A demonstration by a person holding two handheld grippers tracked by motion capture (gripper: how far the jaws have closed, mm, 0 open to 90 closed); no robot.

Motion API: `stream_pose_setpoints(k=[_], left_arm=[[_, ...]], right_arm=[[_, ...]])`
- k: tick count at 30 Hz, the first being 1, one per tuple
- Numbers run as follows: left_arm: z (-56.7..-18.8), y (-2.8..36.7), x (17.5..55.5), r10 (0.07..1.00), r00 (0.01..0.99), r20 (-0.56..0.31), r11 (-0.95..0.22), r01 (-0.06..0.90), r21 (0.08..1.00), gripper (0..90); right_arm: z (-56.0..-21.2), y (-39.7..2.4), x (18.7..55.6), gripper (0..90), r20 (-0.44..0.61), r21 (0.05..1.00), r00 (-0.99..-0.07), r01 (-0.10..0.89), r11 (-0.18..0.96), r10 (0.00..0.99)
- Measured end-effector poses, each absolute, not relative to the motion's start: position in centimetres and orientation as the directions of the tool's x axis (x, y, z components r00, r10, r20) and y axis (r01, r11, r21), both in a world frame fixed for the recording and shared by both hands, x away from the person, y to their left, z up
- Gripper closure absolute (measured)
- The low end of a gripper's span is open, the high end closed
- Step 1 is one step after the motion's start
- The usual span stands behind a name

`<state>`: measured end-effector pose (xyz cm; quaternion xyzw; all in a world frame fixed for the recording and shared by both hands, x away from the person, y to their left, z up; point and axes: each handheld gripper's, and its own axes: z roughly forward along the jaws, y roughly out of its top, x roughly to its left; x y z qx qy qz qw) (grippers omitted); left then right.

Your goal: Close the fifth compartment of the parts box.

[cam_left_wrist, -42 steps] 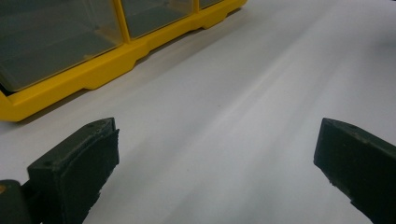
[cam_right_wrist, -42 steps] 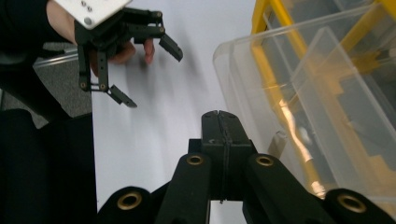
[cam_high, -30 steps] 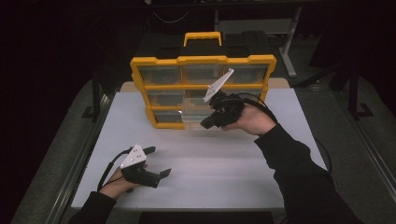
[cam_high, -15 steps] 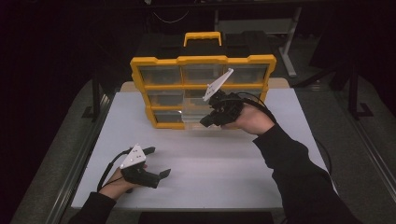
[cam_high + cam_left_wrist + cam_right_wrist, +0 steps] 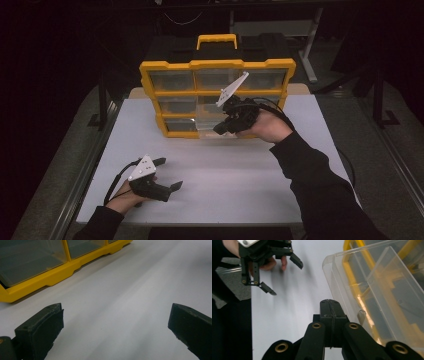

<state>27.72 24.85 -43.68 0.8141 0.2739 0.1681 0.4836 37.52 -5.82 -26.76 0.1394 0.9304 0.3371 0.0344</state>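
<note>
One clear drawer (image 5: pixel 207 131) stood pulled partway out of the yellow organizer's (image 5: pixel 217 65) bottom row at the back of the white table (image 5: pixel 240 175), and through the last second it had not budged. The right gripper (image 5: pixel 220 129) sat just beside its front, jaws pressed together on nothing, equally unmoved. The left gripper (image 5: pixel 169 173) waited wide open and empty near the table's front edge, so the work looked paused rather than finished.

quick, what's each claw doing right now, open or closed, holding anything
Left claw: open, empty, over the white table.
Right claw: closed with nothing between its jaws, beside the clear drawer pulled out of the yellow organizer.
</note>
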Motion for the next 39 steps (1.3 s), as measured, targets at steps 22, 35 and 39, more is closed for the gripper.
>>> stream_pose_setpoints(k=[22, 35, 39], left_arm=[[-43.6, 25.0, 27.7, 0.61, 0.793, 0.009, -0.38, 0.282, 0.881, 0.0], [-43.6, 24.9, 27.6, 0.606, 0.796, 0.009, -0.382, 0.28, 0.881, 0.0], [-43.7, 24.9, 27.6, 0.605, 0.796, 0.009, -0.382, 0.28, 0.881, 0.0]], right_arm=[[-26.7, -5.5, 38.9, 88.8, 0.024, 0.641, -0.949, 0.256, 0.724, 0.314], [-26.8, -5.8, 40.1, 88.8, 0.038, 0.656, -0.936, 0.288, 0.698, 0.351], [-26.8, -5.8, 40.6, 88.8, 0.032, 0.657, -0.93, 0.296, 0.694, 0.367]])
